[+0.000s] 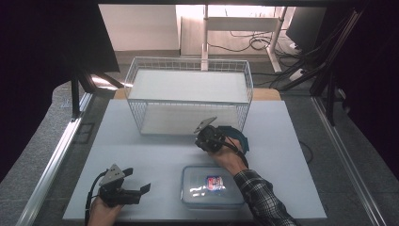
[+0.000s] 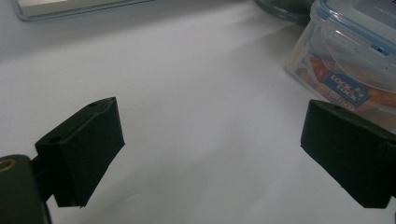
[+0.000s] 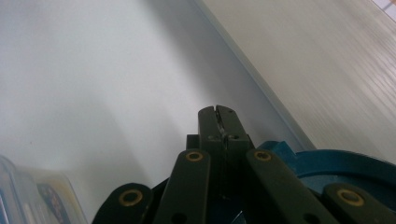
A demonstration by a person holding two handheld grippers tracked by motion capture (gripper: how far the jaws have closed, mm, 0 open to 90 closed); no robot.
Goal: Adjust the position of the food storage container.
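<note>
While the left claw [image 1: 143, 189] rests low on the near left of the white counter [image 1: 155, 155], we note its jaws standing wide apart with nothing between them; in the left gripper view [image 2: 212, 158] bare counter shows in the gap, and the clear plastic box [image 2: 348, 60] lies off to one side beyond one jaw. From the high view we place that clear plastic box [image 1: 212, 186] at the near middle of the counter, lid on, a printed label showing through it, just beside the right forearm in its plaid sleeve [image 1: 261, 197]. The right claw [image 1: 207, 136] sits farther up the counter, close in front of the white wire basket [image 1: 141, 75], and at a blue round piece [image 1: 237, 134] that lies on the counter by it. In the right gripper view [image 3: 219, 112] we see its jaws pressed fully together, tip to tip, nothing pinched at the tips; the blue round piece [image 3: 345, 168] curves just beside and under them, though whether they touch it we cannot tell.
</note>
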